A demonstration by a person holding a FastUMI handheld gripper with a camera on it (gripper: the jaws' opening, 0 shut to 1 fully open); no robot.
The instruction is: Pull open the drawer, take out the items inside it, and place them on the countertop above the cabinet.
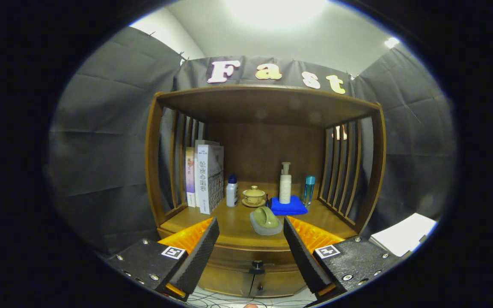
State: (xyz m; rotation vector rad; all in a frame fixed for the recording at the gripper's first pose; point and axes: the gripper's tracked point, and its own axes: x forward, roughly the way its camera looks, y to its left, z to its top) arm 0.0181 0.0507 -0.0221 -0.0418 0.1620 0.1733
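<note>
The drawer (253, 256) sits shut under the countertop (233, 229), its dark knob (256, 267) untouched, so by my reckoning the pulling and unloading are all left to do. The gripper (251, 248) hangs before the drawer, fingers spread wide, holding nothing.

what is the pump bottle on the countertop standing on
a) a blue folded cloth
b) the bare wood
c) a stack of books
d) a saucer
a: the pump bottle stands upright on the blue folded cloth, right of the lidded cup, which has the saucer. The gripper is open, its fingers spread in front of the closed drawer.
</note>
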